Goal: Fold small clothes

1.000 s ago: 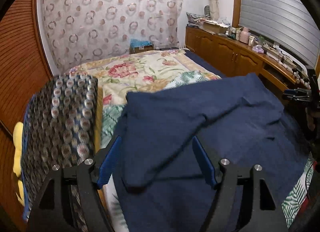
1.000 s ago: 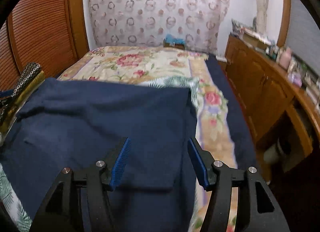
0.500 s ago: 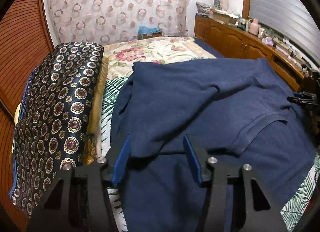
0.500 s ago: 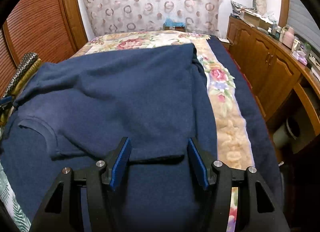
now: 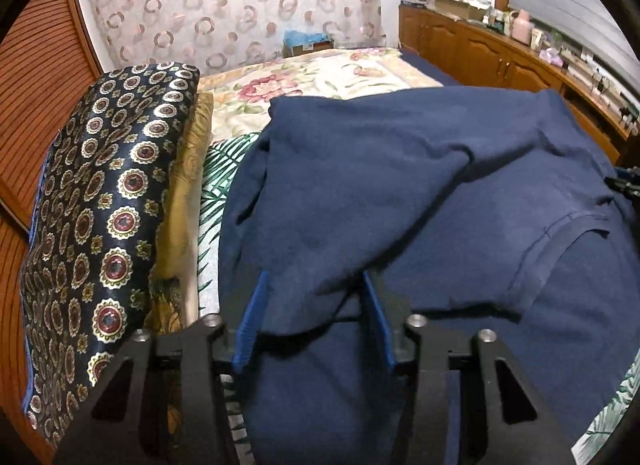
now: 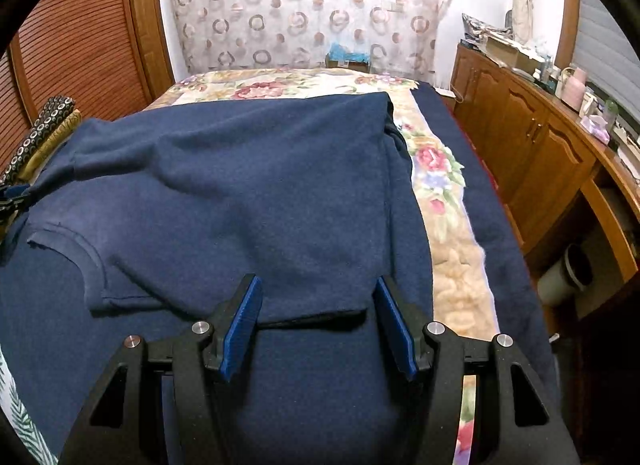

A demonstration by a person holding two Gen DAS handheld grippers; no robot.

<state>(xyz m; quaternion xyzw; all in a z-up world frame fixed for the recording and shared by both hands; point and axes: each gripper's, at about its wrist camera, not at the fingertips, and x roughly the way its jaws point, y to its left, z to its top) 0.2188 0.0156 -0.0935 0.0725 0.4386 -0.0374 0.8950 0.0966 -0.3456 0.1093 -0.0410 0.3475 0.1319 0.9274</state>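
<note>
A navy blue shirt (image 5: 400, 193) lies on the bed, its upper half folded forward over its lower half; it also shows in the right wrist view (image 6: 260, 193). A sleeve with its hem (image 5: 552, 249) lies flat at the right, and shows in the right wrist view (image 6: 68, 249) at the left. My left gripper (image 5: 316, 297) is open, with the folded edge's left corner draped between its blue pads. My right gripper (image 6: 318, 301) is open, its blue pads either side of the folded edge's right corner.
A dark medallion-patterned cushion (image 5: 104, 205) and a gold pillow (image 5: 184, 201) lie along the bed's left side. The floral bedspread (image 5: 304, 81) stretches beyond the shirt. Wooden cabinets (image 6: 532, 145) with clutter run along the right. A wooden slatted door (image 6: 80, 37) stands left.
Both grippers have brought the shirt's far edge toward me, folding it over the lower half. The left gripper's jaws have narrowed somewhat; the cloth has settled lower onto the bed.
</note>
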